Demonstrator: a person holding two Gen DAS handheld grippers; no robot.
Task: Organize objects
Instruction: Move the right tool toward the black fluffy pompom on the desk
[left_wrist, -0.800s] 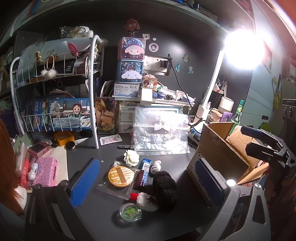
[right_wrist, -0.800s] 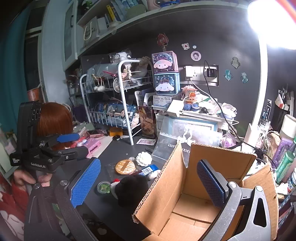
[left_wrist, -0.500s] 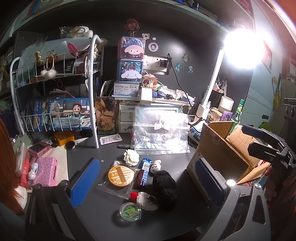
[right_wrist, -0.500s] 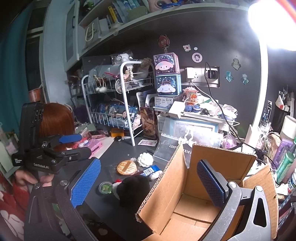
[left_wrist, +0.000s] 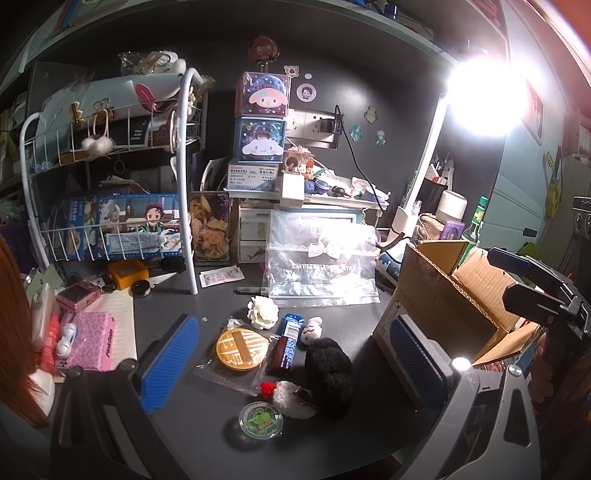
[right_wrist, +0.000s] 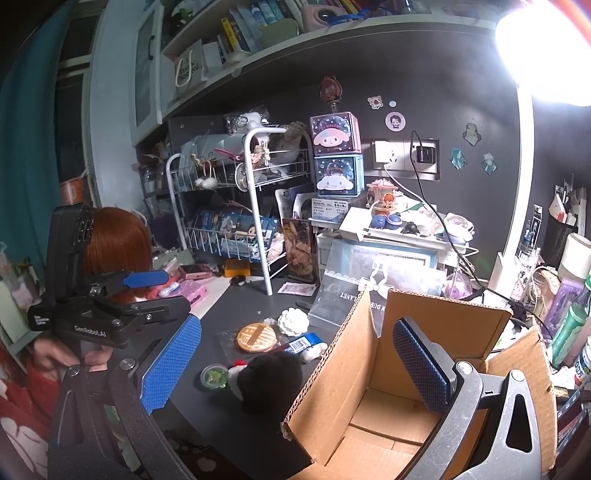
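Small items lie on the dark desk: a black plush (left_wrist: 328, 373) with a white and red part (left_wrist: 286, 397), a round orange badge in a clear bag (left_wrist: 242, 347), a green round case (left_wrist: 260, 424), a blue stick pack (left_wrist: 288, 341), a white flower (left_wrist: 262, 312) and a small white figure (left_wrist: 312, 328). An open cardboard box (right_wrist: 413, 402) stands to their right. My left gripper (left_wrist: 291, 365) is open above the items. My right gripper (right_wrist: 295, 363) is open, its right finger over the box. The plush (right_wrist: 267, 376) lies beside the box wall.
A white wire rack (left_wrist: 103, 206) stands at back left. Stacked character boxes (left_wrist: 262, 118) and a clear zip bag (left_wrist: 321, 269) stand behind the items. A pink box (left_wrist: 94, 341) lies left. A bright lamp (left_wrist: 480, 99) and bottles (right_wrist: 570, 328) are at right.
The right gripper's view has shifted slightly up and back. The left gripper and the objects have hardly moved.
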